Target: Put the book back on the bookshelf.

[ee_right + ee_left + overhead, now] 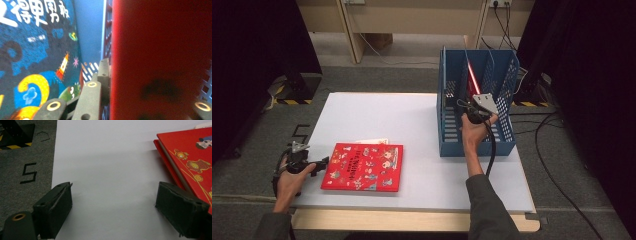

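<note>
The right gripper (473, 102) is up inside the blue file rack (477, 142) at the far right of the desk (412, 120), with a red book (473, 77) standing on edge in the middle slot, leaning a little, its long axis running up and away. In the right gripper view that red book (160, 50) sits between the jaws; whether the pads press on it, I cannot tell. A blue picture book (32, 57) stands just beside it in the neighbouring slot, and the rack's dividers hem the gripper in on both sides, so any pull-back has to go straight out.

Over on the near left, the left gripper (314, 166) rests with jaws spread wide and nothing between them. A red picture book (363, 166) lies flat just right of it, long axis across the desk, with a pale book (374, 141) peeking from under its far edge. The left hand (289, 182) is clearly the nearer one for that pickup.
</note>
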{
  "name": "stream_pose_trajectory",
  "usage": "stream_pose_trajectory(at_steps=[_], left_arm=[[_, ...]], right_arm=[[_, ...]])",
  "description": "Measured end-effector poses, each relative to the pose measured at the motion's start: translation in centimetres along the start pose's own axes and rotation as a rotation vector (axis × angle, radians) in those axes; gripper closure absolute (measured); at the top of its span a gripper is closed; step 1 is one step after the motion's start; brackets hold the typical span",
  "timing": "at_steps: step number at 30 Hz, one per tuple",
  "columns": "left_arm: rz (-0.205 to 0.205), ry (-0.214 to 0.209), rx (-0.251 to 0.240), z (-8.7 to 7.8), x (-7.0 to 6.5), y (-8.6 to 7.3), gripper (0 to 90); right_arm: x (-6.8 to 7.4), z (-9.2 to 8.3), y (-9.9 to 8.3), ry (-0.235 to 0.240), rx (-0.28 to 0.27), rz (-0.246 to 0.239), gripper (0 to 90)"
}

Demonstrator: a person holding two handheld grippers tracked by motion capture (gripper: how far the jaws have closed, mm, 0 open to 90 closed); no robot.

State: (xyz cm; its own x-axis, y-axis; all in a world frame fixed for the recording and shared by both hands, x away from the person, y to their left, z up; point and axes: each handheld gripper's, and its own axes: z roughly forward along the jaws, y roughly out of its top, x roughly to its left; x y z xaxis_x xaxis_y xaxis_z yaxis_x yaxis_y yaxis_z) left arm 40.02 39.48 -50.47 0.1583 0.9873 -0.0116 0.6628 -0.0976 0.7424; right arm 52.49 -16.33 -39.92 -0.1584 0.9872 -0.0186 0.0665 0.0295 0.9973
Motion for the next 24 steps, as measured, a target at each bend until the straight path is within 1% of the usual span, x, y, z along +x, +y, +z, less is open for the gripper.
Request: stream_pose_trajectory(at_steps=[1, 2, 3, 4, 5, 6, 7, 8, 9, 10, 11, 12, 13, 14, 15, 16, 19, 20, 24], left_arm=[[0.0, 0.0, 0.0, 0.0, 0.0, 0.0, 12.4], [0.0, 0.001, 0.0, 0.0, 0.0, 0.0, 12.4], [0.0, 0.0, 0.0, 0.0, 0.0, 0.0, 12.4], [0.0, 0.0, 0.0, 0.0, 0.0, 0.0, 12.4], [0.0, 0.001, 0.0, 0.0, 0.0, 0.0, 12.4], [0.0, 0.001, 0.0, 0.0, 0.0, 0.0, 12.5], [0.0, 0.001, 0.0, 0.0, 0.0, 0.0, 12.5], [-0.001, 0.0, -0.001, 0.0, 0.0, 0.0, 12.5], [0.0, 0.0, -0.001, 0.0, 0.0, 0.0, 12.5], [0.0, 0.0, -0.001, 0.0, 0.0, 0.0, 12.5], [-0.001, -0.001, -0.001, 0.0, 0.0, 0.0, 12.5], [-0.001, -0.002, 0.002, 0.0, 0.0, 0.0, 12.5], [0.0, -0.001, 0.003, 0.0, 0.0, 0.0, 12.5], [0.0, -0.001, 0.003, 0.0, 0.0, 0.0, 12.4], [0.0, -0.001, 0.003, 0.0, 0.0, 0.0, 12.5], [0.001, 0.0, 0.003, 0.0, 0.0, 0.0, 12.5], [-0.001, 0.001, 0.0, 0.0, 0.0, 0.0, 12.5], [-0.001, 0.001, 0.0, 0.0, 0.0, 0.0, 12.5], [-0.002, 0.0, 0.0, 0.0, 0.0, 0.0, 12.5]], right_arm=[[0.0, -0.2, 0.2, 0.01, -0.006, 0.01, 67.7], [0.1, -0.3, 0.3, 0.023, -0.007, 0.018, 64.3], [0.3, -0.5, 0.5, 0.028, -0.004, 0.011, 62.8], [0.5, -0.6, 0.6, 0.033, 0.008, -0.012, 63.4], [0.6, -0.7, 0.7, 0.038, 0.008, -0.014, 64.4], [0.7, -0.9, 0.6, 0.037, 0.005, -0.018, 64.3], [0.8, -1.0, 0.6, 0.032, 0.013, -0.025, 64.3], [0.8, -1.1, 0.6, 0.03, 0.021, -0.025, 64.8], [0.8, -1.3, 0.4, 0.03, 0.019, -0.013, 65.6], [0.8, -1.3, 0.4, 0.03, 0.019, -0.013, 65.6], [0.8, -1.5, 0.4, 0.03, 0.024, -0.019, 66.2], [0.6, -1.7, 0.3, 0.03, 0.02, -0.038, 66.7], [0.6, -1.9, 0.3, 0.036, 0.025, -0.029, 67.2], [0.4, -2.2, 0.3, 0.046, 0.03, -0.041, 71.0], [0.4, -2.2, 0.3, 0.046, 0.03, -0.041, 71.0], [0.2, -2.3, 0.3, 0.053, 0.034, -0.058, 73.0], [-0.1, -2.0, 0.5, 0.062, 0.036, -0.063, 73.2], [-0.1, -2.0, 0.5, 0.064, 0.044, -0.057, 73.2], [-0.1, -1.4, 0.5, 0.06, 0.047, -0.066, 73.5]])
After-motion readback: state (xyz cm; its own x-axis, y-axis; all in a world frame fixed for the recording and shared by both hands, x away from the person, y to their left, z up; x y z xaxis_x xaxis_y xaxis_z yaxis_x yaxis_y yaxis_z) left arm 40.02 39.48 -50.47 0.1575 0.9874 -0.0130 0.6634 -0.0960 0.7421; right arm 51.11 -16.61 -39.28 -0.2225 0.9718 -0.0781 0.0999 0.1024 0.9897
